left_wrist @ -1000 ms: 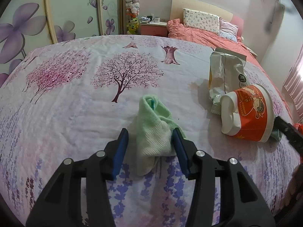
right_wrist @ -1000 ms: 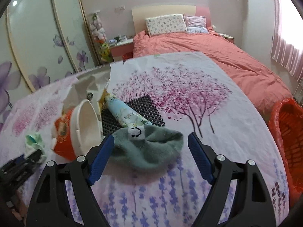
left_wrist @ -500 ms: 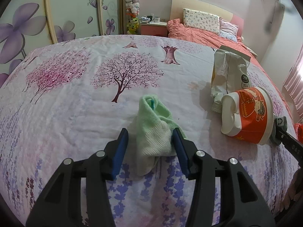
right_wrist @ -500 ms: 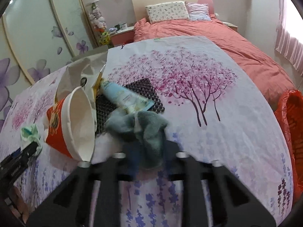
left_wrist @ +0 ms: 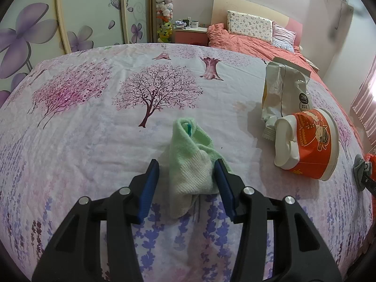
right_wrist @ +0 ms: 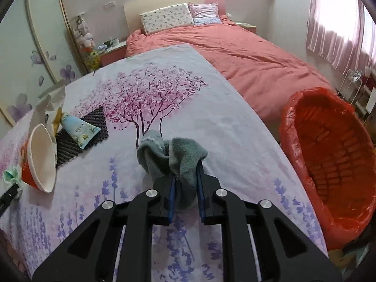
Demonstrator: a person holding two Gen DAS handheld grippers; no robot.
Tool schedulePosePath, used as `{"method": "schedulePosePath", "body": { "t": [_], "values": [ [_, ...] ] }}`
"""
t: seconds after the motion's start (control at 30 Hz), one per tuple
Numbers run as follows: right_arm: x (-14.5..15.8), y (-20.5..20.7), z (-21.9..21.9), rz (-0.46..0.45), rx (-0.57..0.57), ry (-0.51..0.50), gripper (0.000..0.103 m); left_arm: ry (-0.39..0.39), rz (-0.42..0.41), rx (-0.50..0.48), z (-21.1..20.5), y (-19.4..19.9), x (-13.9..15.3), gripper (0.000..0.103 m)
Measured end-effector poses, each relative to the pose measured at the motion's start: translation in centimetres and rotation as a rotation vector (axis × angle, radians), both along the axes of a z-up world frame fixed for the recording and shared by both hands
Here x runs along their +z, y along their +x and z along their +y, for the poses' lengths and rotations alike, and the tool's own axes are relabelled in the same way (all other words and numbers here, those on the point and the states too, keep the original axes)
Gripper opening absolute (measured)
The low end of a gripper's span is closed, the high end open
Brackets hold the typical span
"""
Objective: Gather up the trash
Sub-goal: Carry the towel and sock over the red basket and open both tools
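Note:
My right gripper (right_wrist: 185,183) is shut on a grey-green sock (right_wrist: 176,155) and holds it above the flowered table cover. A bin lined with a red bag (right_wrist: 329,159) stands to its right, below the table edge. My left gripper (left_wrist: 186,174) is open around a light green sock (left_wrist: 190,162) that lies on the cover, its right pad touching the cloth. An orange and white paper bowl (left_wrist: 310,143) lies on its side to the right, next to a crumpled white snack bag (left_wrist: 284,94). The bowl (right_wrist: 40,155) also shows in the right wrist view.
A tube (right_wrist: 77,129) lies on a black mesh mat (right_wrist: 87,129) beside the bowl. A bed with a salmon quilt (right_wrist: 246,54) stands behind the table. Wardrobe doors with purple flowers (left_wrist: 35,30) are at the left.
My right gripper closed on the grey-green sock, lifted it and swung right toward the red bin. My left gripper has stayed still around the light green sock.

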State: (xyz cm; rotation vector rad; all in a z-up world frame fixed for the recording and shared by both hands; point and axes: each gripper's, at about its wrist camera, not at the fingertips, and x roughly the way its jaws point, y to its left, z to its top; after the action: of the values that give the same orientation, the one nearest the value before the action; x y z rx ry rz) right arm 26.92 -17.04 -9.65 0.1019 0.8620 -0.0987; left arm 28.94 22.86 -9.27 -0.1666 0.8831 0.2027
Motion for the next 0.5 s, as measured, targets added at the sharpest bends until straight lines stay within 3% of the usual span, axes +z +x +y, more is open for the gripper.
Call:
{"method": "schedulePosePath", "body": {
  "t": [0.13, 0.5],
  "values": [
    [0.0, 0.2, 0.7, 0.005, -0.001, -0.057, 0.015, -0.003, -0.001, 0.000, 0.0, 0.0, 0.0, 0.049],
    [0.0, 0.2, -0.5, 0.002, 0.000, 0.016, 0.015, 0.001, -0.001, -0.001, 0.1, 0.0, 0.0, 0.049]
  ]
}}
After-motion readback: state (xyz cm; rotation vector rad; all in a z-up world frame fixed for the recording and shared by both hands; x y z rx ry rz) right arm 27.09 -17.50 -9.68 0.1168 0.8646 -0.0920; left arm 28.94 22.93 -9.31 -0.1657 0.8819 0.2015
